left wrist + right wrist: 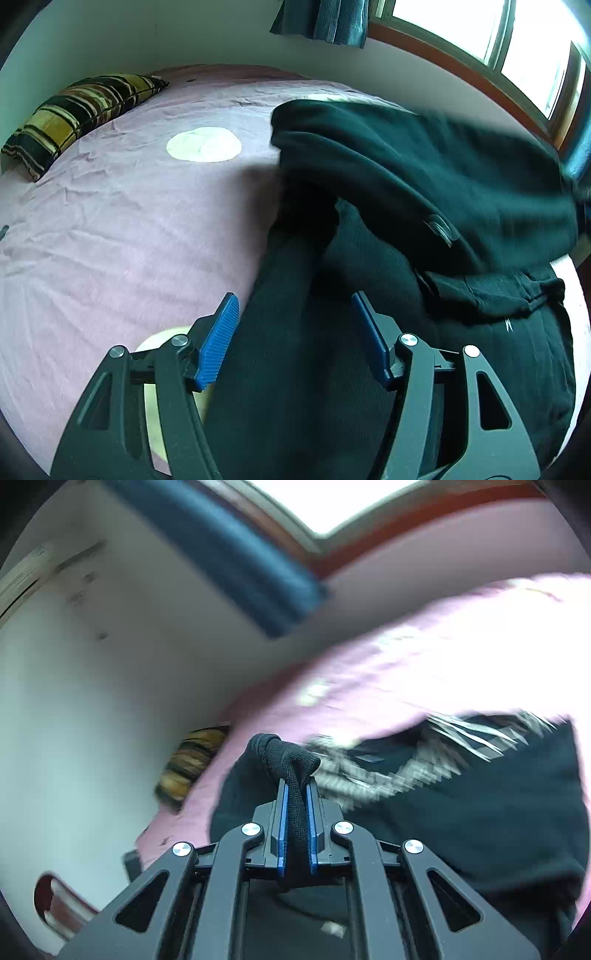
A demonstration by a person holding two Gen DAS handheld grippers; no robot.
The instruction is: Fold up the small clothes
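Observation:
A dark, near-black garment [424, 177] lies on the pink bedsheet [110, 229], its upper part raised and folded over toward the left. My left gripper [295, 314] stands open above a long strip of that garment, and its blue pads [218, 339] do not press on the cloth. In the right wrist view my right gripper [296, 786] is shut on a bunched edge of the garment [284, 757] and holds it up off the bed. White markings on the garment [388, 775] are blurred.
A striped yellow and dark pillow [81, 110] lies at the far left of the bed by the wall. Pale round spots [203, 144] pattern the sheet. A window [498, 33] with a blue curtain [332, 22] is behind the bed.

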